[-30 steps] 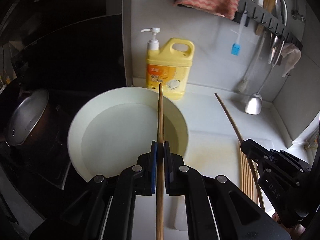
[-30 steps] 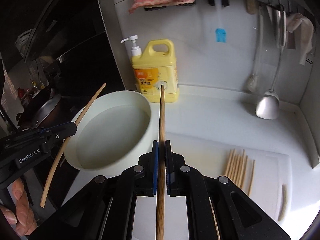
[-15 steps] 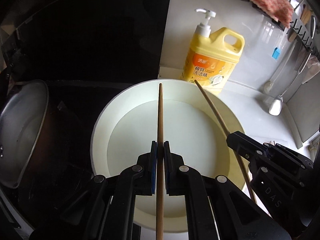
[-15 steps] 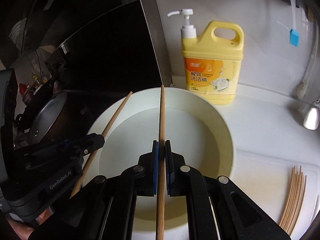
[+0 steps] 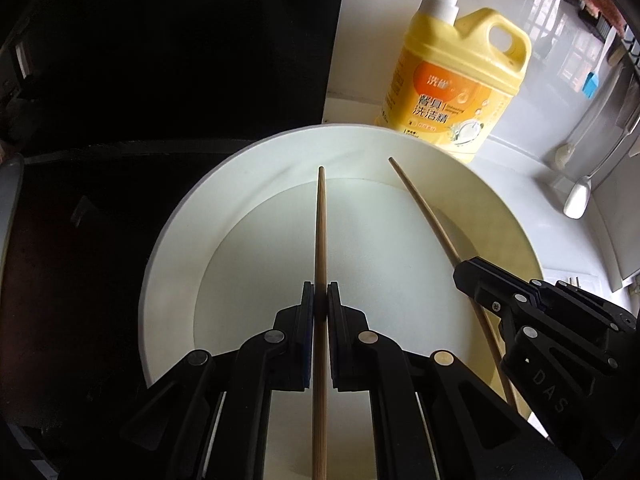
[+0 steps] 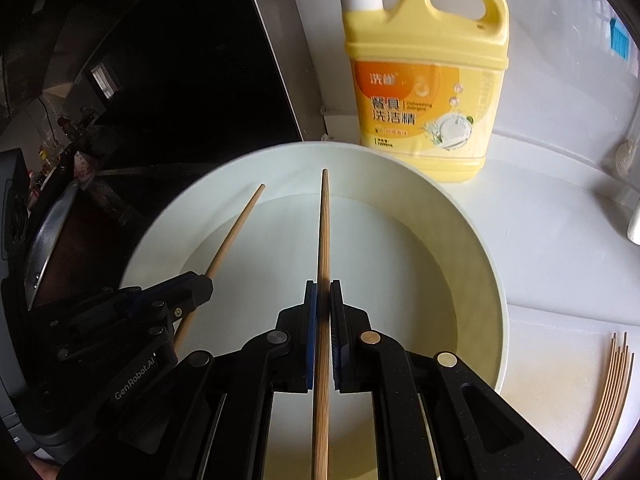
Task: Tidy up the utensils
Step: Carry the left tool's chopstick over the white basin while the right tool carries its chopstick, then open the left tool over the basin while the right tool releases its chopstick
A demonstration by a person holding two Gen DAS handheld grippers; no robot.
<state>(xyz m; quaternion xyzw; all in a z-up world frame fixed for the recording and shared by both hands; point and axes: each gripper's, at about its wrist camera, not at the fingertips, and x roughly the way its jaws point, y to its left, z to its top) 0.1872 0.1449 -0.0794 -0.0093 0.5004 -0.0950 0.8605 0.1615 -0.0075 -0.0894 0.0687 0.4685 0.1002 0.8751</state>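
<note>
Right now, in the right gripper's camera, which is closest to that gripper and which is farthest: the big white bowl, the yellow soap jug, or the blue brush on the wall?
1. Big white bowl: right under the right gripper.
2. Yellow plastic soap jug: behind the bowl, slightly right.
3. Blue brush: far right, up on the wall.

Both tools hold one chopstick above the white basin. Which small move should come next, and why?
Probably lower both tips a little and open the tools. The left tool and the right tool each clamp one chopstick, both pointing over the white basin, clear of the yellow detergent bottle. More chopsticks wait on the counter.
</note>
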